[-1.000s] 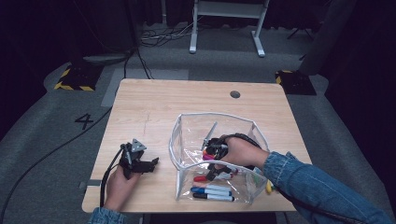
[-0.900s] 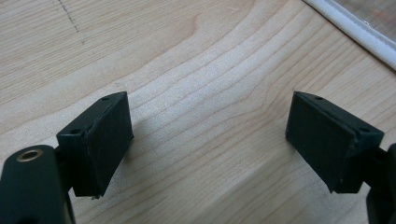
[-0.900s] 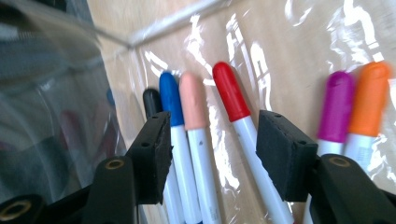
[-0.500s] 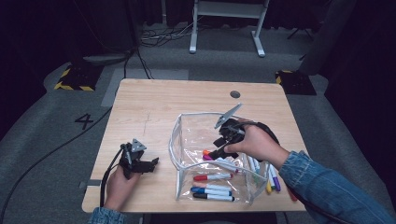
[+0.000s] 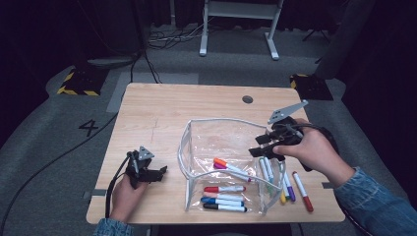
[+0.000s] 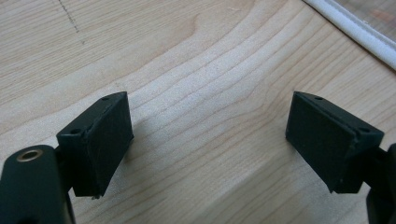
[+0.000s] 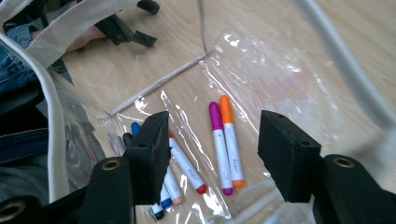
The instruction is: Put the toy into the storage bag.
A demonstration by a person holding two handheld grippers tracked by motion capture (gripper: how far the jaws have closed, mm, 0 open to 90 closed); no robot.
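Note:
A clear plastic pouch (image 5: 196, 147) with white trim stands open on the wooden table (image 5: 162, 113). Inside lie an orange marker (image 5: 230, 166) beside a magenta one, with red, blue and black markers (image 5: 223, 199) nearer the front. My right gripper (image 5: 256, 146) hovers over the pouch's right rim. Its jaws have just been opening and nothing is between them. In the right gripper view, the right gripper (image 7: 217, 135) looks down on the orange marker (image 7: 231, 140) and the magenta marker (image 7: 218, 144). My left gripper (image 5: 158, 173) rests open on the table left of the pouch, empty (image 6: 208, 126).
Several loose markers (image 5: 285, 184) lie on the table just right of the pouch, among them a red-tipped one (image 5: 301, 189). The pouch's white trim (image 6: 355, 28) runs close to the left gripper. A round hole (image 5: 247, 99) sits near the table's far edge.
My right hand has risen out of the pouch and drawn back to the right. The orange and magenta markers now lie uncovered inside. The left hand has stayed put.

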